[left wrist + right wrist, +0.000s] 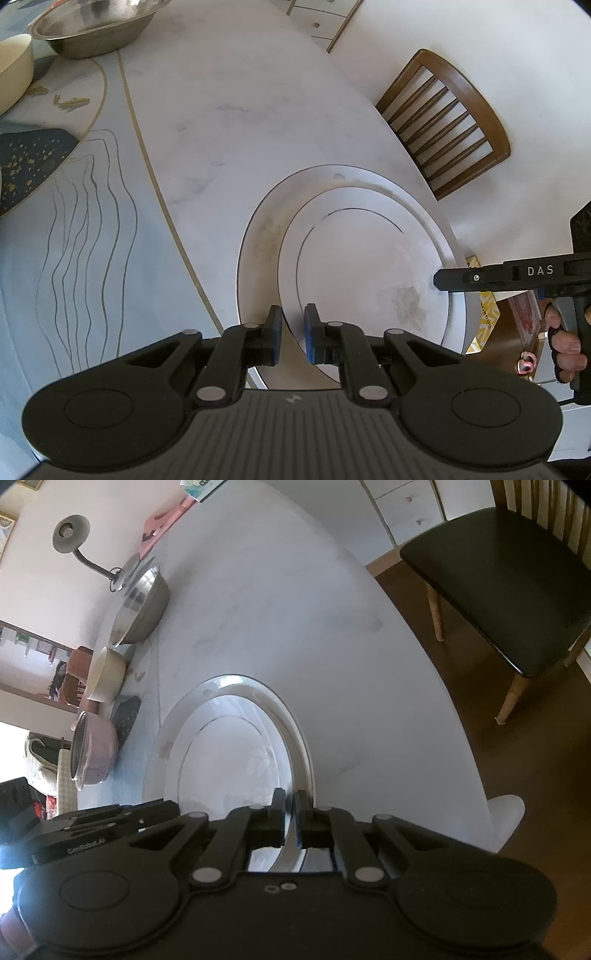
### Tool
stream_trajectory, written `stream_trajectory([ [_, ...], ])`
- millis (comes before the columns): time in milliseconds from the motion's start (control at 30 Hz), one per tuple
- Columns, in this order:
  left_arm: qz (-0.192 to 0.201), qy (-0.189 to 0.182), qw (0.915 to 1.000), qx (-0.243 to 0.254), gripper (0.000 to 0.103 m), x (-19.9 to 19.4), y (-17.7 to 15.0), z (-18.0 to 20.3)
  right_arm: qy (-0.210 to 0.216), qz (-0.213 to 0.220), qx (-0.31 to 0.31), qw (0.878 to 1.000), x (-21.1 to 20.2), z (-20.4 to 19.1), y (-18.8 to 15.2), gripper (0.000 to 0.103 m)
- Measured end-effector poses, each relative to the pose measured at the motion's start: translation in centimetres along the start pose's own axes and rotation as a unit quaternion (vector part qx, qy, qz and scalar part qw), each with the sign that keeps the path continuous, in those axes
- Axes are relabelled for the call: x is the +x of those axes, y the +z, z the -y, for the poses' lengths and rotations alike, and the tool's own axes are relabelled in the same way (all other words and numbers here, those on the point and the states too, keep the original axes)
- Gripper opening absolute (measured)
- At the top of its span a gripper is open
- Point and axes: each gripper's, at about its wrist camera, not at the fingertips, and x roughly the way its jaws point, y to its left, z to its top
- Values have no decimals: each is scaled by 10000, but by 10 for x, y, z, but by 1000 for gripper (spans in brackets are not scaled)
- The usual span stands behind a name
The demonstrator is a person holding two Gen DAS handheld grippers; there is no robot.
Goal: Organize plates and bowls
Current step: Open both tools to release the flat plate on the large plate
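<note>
Jaws on my left gripper (292, 334) stand almost closed, with the near rim of the smaller white plate (354, 266) running between the blue pads; a sliver of gap shows beside the rim, so I cannot tell whether they press on it. Jaws on my right gripper (290, 821) are pinched tight on the edge of that same plate (236, 760), at its opposite side. It sits on a larger white plate (258, 236), the 2 stacked near the rounded edge of the marble bench (229, 110).

From the left wrist view, my right gripper (443, 279) reaches in from the right over the plate's rim, a hand (565, 343) wrapped around its handle.

Farther back along the bench stand a steel bowl (142, 613), a cream bowl (107, 674) and a pink pot (96, 749) in a row, well apart from the plates. A wooden chair (447, 122) stands beyond the bench edge.
</note>
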Motion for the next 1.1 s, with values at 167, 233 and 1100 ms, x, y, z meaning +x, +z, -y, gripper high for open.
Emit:
stream_trajectory([
  [167,-16,-2,10000,-42,11,0,1,-1,-62,-137,-13,9999,3,-3,6,10],
  [233,-25,1,10000,-48,11,0,1,-2,-92,-227,-19,9997,4,-5,8,11],
  [1100,-218,84,9996,-146,7,-1,5,-2,-133,-631,-81,9979,-4,-11,28,24],
])
